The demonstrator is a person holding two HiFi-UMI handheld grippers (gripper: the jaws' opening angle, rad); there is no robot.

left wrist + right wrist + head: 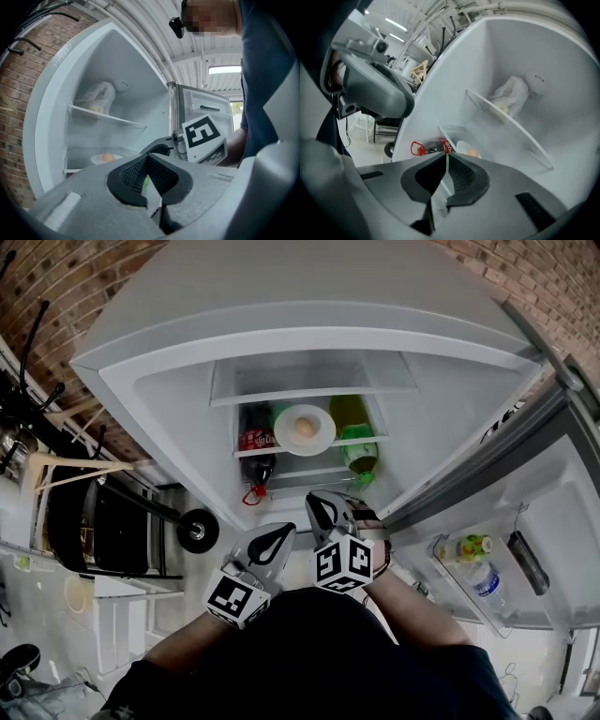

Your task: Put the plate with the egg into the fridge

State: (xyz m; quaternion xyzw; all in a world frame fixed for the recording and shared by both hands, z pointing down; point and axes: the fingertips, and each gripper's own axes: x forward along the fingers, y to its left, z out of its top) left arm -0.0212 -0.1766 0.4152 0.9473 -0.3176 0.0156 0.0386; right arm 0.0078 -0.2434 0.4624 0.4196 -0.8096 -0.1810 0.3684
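The plate [305,430] with the egg [305,427] is seen set on a fridge [178,390] shelf, so placing is judged done. The left gripper [147,157] and right gripper [446,157] are closed on nothing. The door [562,512] probably needs shutting next.

Red brick wall [75,287] running along the back, pale smooth floor [363,145] stretching below, black wheeled stand [122,526] standing at the left, light wooden hanger [70,470] lying above it, long ceiling strip light [225,70] glowing under white corrugated roof panels [197,47]
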